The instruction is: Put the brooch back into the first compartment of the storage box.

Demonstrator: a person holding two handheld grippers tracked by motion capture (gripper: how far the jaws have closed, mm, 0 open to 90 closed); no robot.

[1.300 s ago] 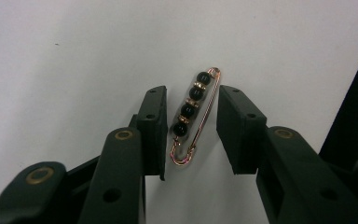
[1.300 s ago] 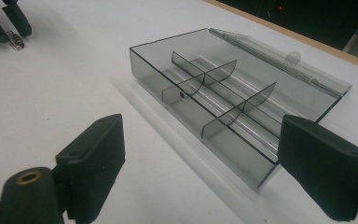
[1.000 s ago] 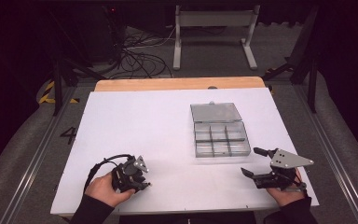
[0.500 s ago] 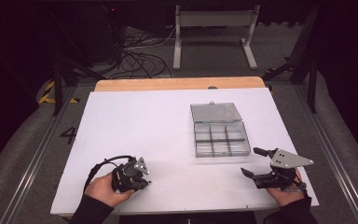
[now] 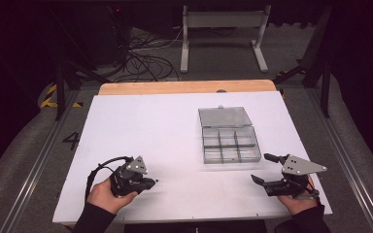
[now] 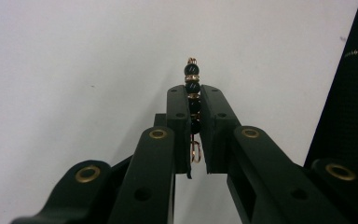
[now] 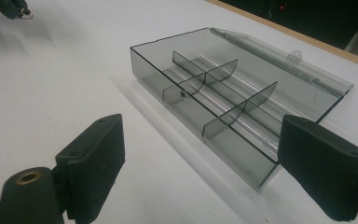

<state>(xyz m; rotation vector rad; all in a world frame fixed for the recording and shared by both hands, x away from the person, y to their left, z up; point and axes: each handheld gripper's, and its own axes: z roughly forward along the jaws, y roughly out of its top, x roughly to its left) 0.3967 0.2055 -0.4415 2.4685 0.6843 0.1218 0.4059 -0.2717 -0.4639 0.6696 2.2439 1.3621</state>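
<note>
My left gripper (image 5: pixel 151 182) rests low over the white table (image 5: pixel 145 126) near its front left, shut on a small beaded piece (image 6: pixel 192 84) of black beads and gold rings. The piece pokes out beyond the fingertips (image 6: pixel 178 93), and a gold ring hangs under them. My right gripper (image 5: pixel 265 168) stands open at the front right, with nothing between its wide-spread pads (image 7: pixel 98 140). Just ahead of it lies a clear grey compartment box (image 5: pixel 229 143), lid (image 5: pixel 224 116) folded open behind it. Its compartments (image 7: pixel 223 98) look empty.
A wooden strip (image 5: pixel 187 87) runs along the table's far edge. Beyond it, on the floor, are cables (image 5: pixel 143 51) and a grey stand (image 5: pixel 223 22). Metal rails (image 5: pixel 39 160) flank the table on both sides. The left gripper (image 7: pixel 14 9) is seen far off in the right gripper view.
</note>
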